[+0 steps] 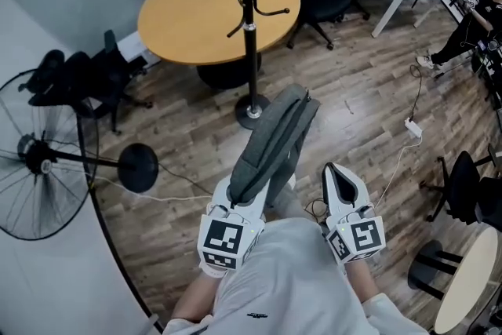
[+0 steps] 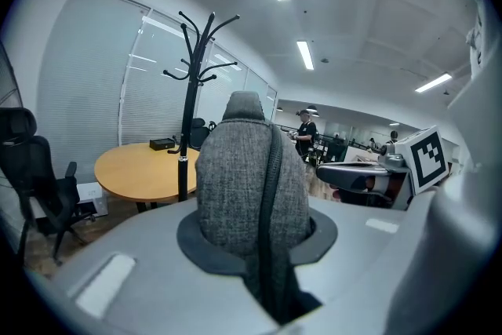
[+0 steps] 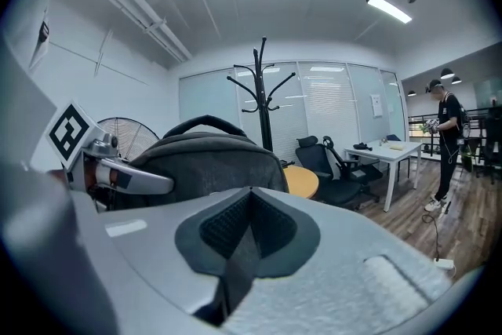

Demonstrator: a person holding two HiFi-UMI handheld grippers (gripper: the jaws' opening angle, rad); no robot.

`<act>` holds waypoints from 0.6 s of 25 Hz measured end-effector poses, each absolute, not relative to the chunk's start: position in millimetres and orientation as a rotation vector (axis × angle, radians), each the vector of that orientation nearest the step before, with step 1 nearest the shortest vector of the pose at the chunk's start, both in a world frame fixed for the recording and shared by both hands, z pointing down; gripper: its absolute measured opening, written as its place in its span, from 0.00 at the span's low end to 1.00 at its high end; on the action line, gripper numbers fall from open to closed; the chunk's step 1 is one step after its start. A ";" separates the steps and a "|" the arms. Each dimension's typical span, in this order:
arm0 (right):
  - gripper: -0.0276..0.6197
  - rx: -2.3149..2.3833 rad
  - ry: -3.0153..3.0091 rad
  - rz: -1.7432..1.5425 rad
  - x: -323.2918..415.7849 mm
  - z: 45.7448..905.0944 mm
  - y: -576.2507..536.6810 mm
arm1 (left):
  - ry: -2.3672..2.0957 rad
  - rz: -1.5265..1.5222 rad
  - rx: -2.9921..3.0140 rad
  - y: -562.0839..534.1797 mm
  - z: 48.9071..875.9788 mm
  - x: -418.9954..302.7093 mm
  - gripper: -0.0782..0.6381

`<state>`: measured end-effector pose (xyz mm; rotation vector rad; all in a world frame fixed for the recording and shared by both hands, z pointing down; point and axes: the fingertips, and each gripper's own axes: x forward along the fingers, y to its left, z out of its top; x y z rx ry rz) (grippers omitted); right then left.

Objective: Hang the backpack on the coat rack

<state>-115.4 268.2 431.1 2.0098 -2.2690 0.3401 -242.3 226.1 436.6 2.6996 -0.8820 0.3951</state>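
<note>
While the left claw (image 1: 239, 200) clamps the grey backpack (image 1: 276, 136) by one end, the bag projects toward the coat rack (image 1: 249, 20), well short of its hooks. The right claw (image 1: 343, 183), closed and empty, is probably held in reserve.

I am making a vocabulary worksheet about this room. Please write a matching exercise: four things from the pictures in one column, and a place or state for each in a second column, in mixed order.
1. backpack
2. coat rack
3. fan
4. right gripper

A. stands next to the round table
B. jaws together, nothing between them
C. gripped by the left gripper
D. stands at the far left of the head view

Pairs: 1-C, 2-A, 3-D, 4-B
</note>
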 end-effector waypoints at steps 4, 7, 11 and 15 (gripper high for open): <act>0.05 1.991 -2.291 0.337 -105.8 425.2 235.9 | -0.886 0.403 2.699 195.7 432.7 -225.1 0.25; 0.05 1.991 -2.301 0.333 -88.5 421.3 214.3 | -0.880 0.418 2.706 172.6 429.6 -204.1 0.25; 0.05 2.005 -2.302 0.325 -64.4 417.0 189.8 | -0.884 0.426 2.719 142.2 425.3 -181.7 0.25; 0.05 2.001 -2.316 0.300 -36.9 409.4 165.0 | -0.898 0.422 2.726 114.6 417.3 -156.0 0.25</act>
